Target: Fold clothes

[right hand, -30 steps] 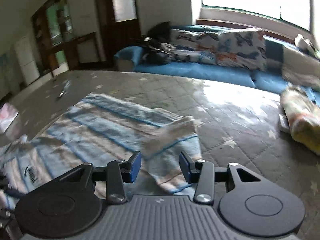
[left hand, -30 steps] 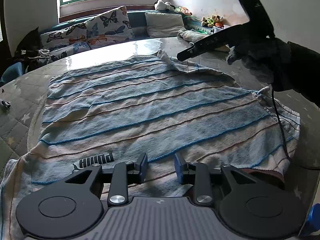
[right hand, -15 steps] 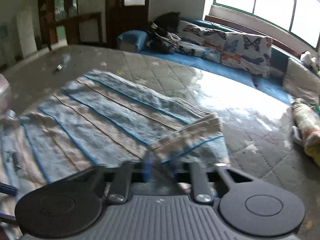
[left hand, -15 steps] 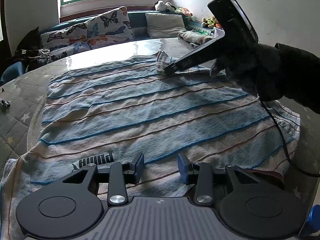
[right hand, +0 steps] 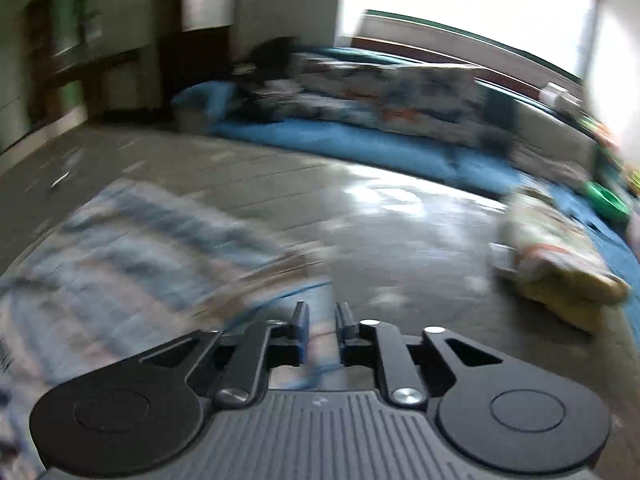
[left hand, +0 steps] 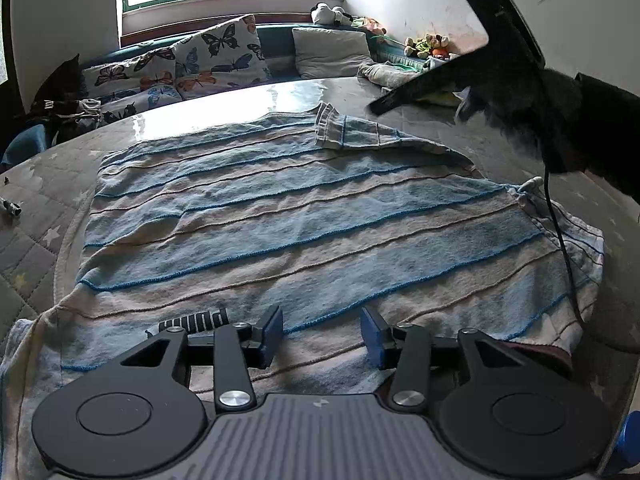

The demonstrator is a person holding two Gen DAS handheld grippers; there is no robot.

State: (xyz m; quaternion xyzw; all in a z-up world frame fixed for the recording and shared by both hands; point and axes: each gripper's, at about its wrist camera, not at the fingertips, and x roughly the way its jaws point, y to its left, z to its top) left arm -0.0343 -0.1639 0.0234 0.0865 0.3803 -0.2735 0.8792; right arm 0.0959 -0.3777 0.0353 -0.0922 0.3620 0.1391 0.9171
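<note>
Both grippers tilted down, right gripper (right hand: 322,322) above striped garment (left hand: 288,216)

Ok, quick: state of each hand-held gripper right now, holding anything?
Left hand-held gripper: open, has just been opening, holds nothing, above the blue-and-beige striped knit shirt.
Right hand-held gripper: narrowly open, just reopened, clear of the shirt's sleeve.

Support: grey quilted mat (left hand: 36,216) with pale star print, glossy at 12 o'clock. Blue-striped shirt (left hand: 280,220) lies flat across its centre. Small dark object (left hand: 11,209) at 9 o'clock. Rolled yellowish cloth (right hand: 556,256) at 3 o'clock.
</note>
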